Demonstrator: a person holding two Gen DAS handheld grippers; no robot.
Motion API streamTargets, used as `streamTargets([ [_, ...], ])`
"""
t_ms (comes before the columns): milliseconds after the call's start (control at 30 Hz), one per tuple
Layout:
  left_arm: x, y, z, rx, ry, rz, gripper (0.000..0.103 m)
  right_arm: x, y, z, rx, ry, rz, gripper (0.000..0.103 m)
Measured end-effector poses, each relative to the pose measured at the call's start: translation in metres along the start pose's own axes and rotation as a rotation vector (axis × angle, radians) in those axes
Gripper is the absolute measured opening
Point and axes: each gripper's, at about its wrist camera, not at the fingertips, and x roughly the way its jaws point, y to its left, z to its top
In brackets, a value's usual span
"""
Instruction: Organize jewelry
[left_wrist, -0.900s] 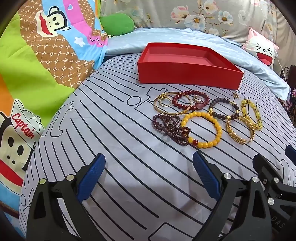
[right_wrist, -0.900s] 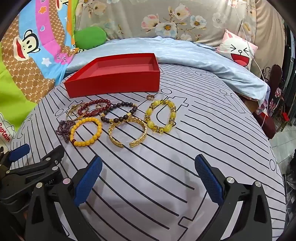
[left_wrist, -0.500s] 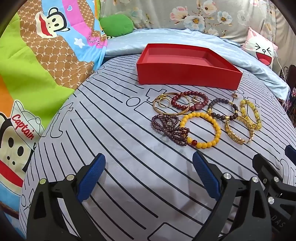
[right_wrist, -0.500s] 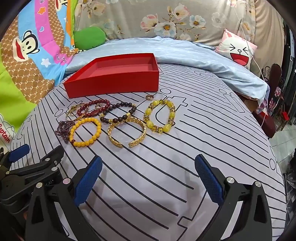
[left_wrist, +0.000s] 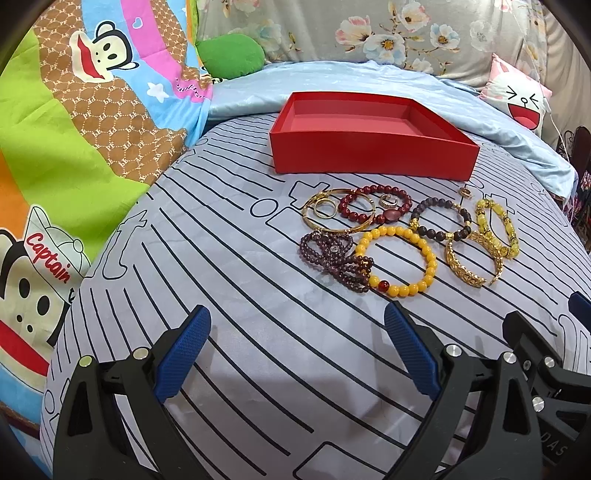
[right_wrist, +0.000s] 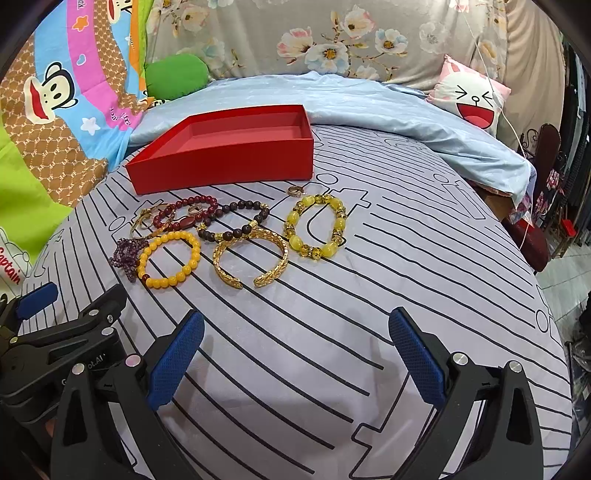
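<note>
— Jewelry ahead of both our grippers, all on the striped bed sheet (left_wrist: 229, 280). Our left gripper (left_wrist: 297, 354) hangs with its jaws spread wide and nothing between them; the right gripper (right_wrist: 295, 356) is just as wide and just as bare.

— What lies nearest our left gripper?

— The purple bead bracelet (left_wrist: 334, 256), twisted into a bow, and the orange-yellow bead bracelet (left_wrist: 397, 260) touching it, both ahead and a little to the right. Beyond them we see the thin gold bangle (left_wrist: 332, 216) with a ring inside it, and the dark red bead bracelet (left_wrist: 375, 205) overlapping that bangle.

— And from our right gripper?

— Straight ahead and slightly left, the open gold cuff (right_wrist: 251, 260). Past it sits the dark brown bead bracelet (right_wrist: 234, 223); just to its right, the pale yellow bead bracelet (right_wrist: 316, 230). A small ring (right_wrist: 295, 191) lies between that bracelet and the red box (right_wrist: 221, 166).

— The box?

— Farthest from us, behind the whole cluster, open-topped, with nothing we can see inside. A blue blanket (right_wrist: 369, 101) is bunched behind it.
</note>
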Motion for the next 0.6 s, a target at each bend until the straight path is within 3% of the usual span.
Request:
streamTargets([
  [600, -0.0009, 0.0001, -0.0002, 0.0, -0.003, 0.003, 0.09, -0.0007, 0.0013, 0.0001, -0.001, -0.002, -0.004, 0.097],
])
